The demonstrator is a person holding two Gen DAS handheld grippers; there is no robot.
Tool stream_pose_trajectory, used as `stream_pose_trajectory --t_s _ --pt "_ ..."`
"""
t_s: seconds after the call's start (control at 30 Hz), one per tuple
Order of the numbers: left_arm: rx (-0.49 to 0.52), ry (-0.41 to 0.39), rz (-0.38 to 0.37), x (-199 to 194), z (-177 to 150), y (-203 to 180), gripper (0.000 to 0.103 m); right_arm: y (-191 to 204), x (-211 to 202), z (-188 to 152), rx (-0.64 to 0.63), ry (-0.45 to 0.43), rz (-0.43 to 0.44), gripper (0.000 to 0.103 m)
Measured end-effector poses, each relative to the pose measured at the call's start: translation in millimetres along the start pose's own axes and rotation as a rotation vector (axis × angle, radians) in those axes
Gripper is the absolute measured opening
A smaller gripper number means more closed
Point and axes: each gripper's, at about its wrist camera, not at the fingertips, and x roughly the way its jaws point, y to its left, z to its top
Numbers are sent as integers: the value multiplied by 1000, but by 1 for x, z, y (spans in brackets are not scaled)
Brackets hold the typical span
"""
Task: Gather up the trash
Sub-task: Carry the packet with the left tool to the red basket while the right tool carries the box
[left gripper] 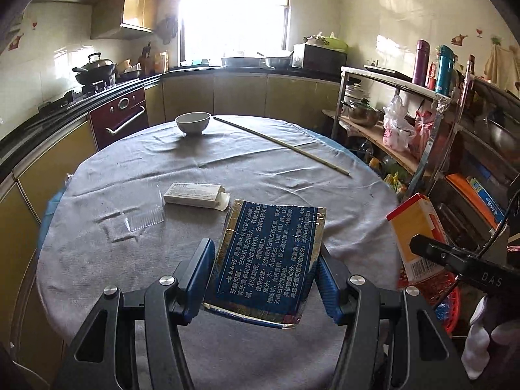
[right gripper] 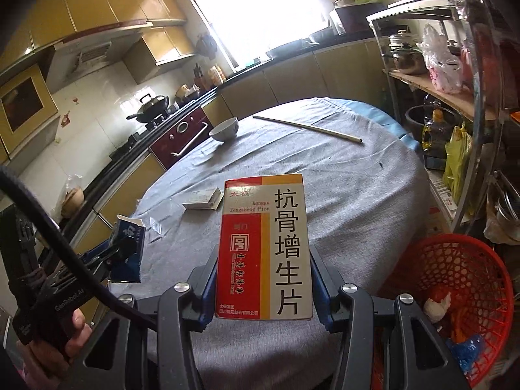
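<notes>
Left wrist view | left gripper grasping blue carton | right gripper grasping medicine box

Three boxes, one bowl, one basket.

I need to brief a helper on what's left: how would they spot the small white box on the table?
Look at the round table under the grey cloth. Nearer its left side lies the small white box, flat, one end flap open. A clear plastic tray lies just beside it; the white bowl and long thin stick are farther back.
</notes>
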Motion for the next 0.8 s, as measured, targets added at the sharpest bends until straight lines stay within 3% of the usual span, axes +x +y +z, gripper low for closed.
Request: stream_pose_trajectory --t_s 0.47,0.8 --pt "62 14 -38 -9 -10 -48 61 -29 -34 -9 53 -50 -11 51" --pt "144 41 -87 0 -19 -88 61 -75 -62 -21 115 -93 -81 51"
